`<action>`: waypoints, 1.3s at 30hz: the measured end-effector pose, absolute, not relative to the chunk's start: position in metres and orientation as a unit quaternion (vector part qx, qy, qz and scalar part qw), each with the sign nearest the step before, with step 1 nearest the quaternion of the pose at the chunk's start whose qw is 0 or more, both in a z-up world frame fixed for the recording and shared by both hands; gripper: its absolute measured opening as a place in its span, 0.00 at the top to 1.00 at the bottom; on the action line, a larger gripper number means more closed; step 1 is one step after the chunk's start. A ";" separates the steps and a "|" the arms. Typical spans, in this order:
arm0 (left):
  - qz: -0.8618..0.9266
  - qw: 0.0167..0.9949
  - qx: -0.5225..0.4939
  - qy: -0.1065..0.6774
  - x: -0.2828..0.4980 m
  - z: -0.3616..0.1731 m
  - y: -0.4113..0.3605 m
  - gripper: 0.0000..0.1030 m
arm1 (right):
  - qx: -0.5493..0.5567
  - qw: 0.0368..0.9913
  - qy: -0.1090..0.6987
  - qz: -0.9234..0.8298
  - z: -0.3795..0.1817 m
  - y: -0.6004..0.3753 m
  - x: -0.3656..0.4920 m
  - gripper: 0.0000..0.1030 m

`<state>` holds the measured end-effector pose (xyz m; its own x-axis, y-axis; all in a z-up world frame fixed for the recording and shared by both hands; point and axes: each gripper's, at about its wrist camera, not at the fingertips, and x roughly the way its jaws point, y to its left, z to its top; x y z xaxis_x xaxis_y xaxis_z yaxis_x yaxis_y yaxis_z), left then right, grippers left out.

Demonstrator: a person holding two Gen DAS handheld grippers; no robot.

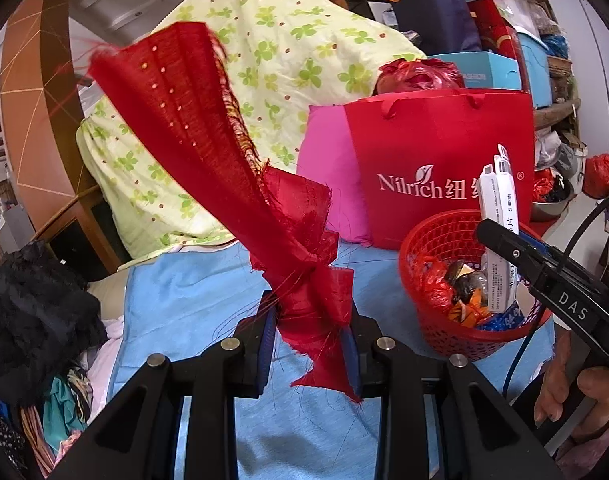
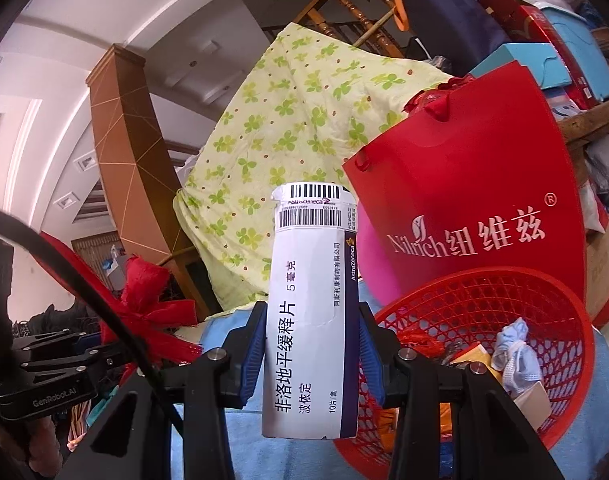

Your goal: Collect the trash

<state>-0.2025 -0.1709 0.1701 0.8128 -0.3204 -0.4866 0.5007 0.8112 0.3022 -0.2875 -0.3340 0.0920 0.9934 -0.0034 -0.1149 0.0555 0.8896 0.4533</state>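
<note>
My left gripper [image 1: 309,344] is shut on a frayed red cloth scrap [image 1: 208,152] that stands up and fans out above the blue cloth surface [image 1: 192,296]. My right gripper [image 2: 310,344] is shut on a white medicine box [image 2: 312,300] with a barcode, held upright just left of the red mesh basket [image 2: 544,304]. The basket [image 1: 436,240] holds wrappers, red plastic and a pale blue wad. In the left wrist view the right gripper [image 1: 500,240] holds the box [image 1: 500,208] over the basket. The red scrap [image 2: 152,304] also shows left in the right wrist view.
A red Nilrich paper bag [image 1: 436,160] stands behind the basket, with a pink bag [image 1: 324,164] beside it. A green-flowered quilt [image 1: 272,40] is piled at the back. Black fabric [image 1: 32,304] lies left. Boxes and bags [image 1: 504,32] are stacked at the back right.
</note>
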 end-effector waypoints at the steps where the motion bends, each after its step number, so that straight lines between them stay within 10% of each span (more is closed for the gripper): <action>1: -0.223 0.927 0.214 0.211 -0.204 0.170 -0.173 0.69 | 0.236 0.970 0.055 -0.018 0.092 -0.335 -0.289 0.56; 39: -0.268 0.905 0.253 0.213 -0.211 0.153 -0.236 0.69 | 0.293 0.953 0.045 -0.065 0.084 -0.374 -0.318 0.56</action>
